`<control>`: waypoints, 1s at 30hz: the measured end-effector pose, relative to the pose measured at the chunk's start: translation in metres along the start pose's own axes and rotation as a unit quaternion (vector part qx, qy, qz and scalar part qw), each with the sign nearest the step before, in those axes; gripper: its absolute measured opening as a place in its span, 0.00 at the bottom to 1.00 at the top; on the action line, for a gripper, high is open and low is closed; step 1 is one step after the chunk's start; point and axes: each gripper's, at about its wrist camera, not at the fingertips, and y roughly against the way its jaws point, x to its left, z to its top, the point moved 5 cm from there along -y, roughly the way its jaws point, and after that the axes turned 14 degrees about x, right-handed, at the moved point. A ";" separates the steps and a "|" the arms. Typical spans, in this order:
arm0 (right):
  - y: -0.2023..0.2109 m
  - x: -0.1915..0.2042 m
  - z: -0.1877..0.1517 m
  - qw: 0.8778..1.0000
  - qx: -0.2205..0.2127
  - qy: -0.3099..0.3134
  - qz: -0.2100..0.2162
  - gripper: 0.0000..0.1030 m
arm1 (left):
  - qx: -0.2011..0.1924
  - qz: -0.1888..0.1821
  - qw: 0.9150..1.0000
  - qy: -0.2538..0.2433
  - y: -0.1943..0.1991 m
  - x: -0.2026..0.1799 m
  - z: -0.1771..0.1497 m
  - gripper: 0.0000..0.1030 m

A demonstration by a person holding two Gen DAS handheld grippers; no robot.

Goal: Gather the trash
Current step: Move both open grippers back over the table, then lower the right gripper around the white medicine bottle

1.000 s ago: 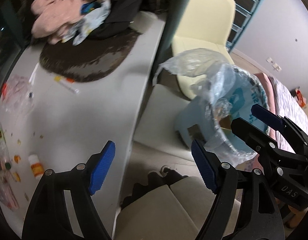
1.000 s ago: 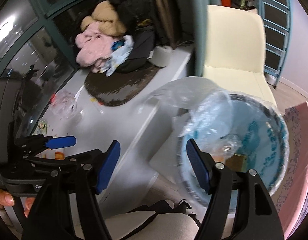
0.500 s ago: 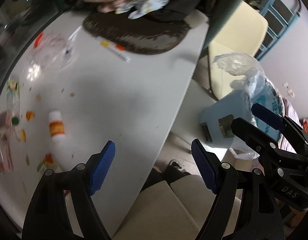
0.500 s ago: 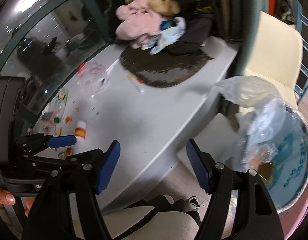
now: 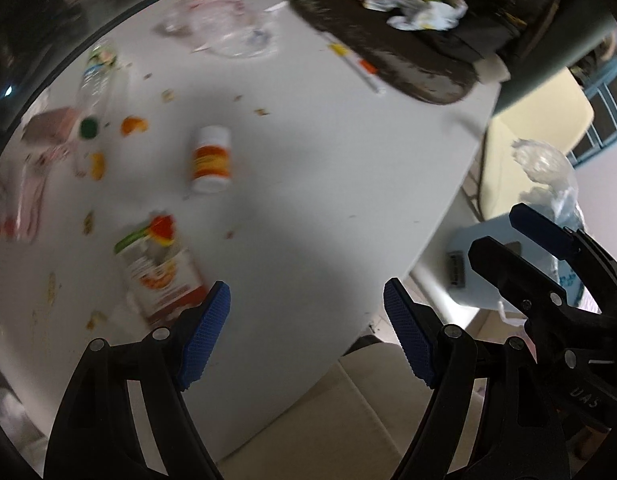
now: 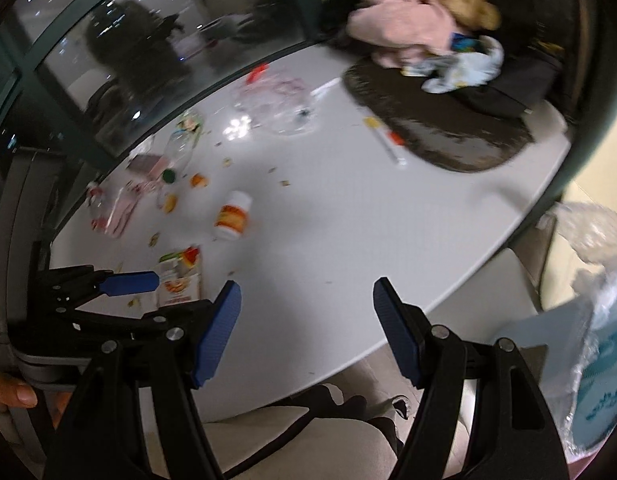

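Observation:
Trash lies scattered on the white table (image 5: pixel 328 168). A small white bottle with an orange label (image 5: pixel 211 159) (image 6: pixel 232 217) lies on its side mid-table. A flattened juice carton (image 5: pixel 162 270) (image 6: pixel 179 280) rests just beyond the left gripper's left finger. Orange peel bits (image 5: pixel 133 125), a green cap (image 5: pixel 87 128), a clear plastic bottle (image 5: pixel 93 82) and a crumpled clear bag (image 5: pixel 224 32) lie farther off. My left gripper (image 5: pixel 306 332) hangs open over the table's near edge, empty. My right gripper (image 6: pixel 306 326) is open and empty too, beside the left one. A bag-lined blue bin (image 6: pixel 588 360) (image 5: pixel 480 264) stands at the right.
A dark oval mat (image 6: pixel 436 128) with pink clothes (image 6: pixel 392 28) and a crumpled wrapper (image 6: pixel 460 68) sits at the table's far end. A thin white stick (image 5: pixel 358 68) lies by the mat. A cream chair (image 5: pixel 536 136) stands beyond the bin. Dark window glass (image 6: pixel 128 60) bounds the table's far side.
Both grippers have swung left from over the lined bin to over the table and rolled, so the bottle and carton are now in front of them. Both stayed open and empty.

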 end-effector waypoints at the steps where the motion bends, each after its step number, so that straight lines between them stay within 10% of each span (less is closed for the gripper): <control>1: -0.003 0.006 0.001 1.000 0.002 0.006 0.001 0.64 | -0.002 -0.001 1.000 0.008 0.000 0.008 -0.002 0.74; 30: -0.117 0.173 -0.001 0.984 0.119 0.128 0.037 0.64 | 0.039 -0.029 0.986 0.159 -0.043 0.196 -0.081 0.74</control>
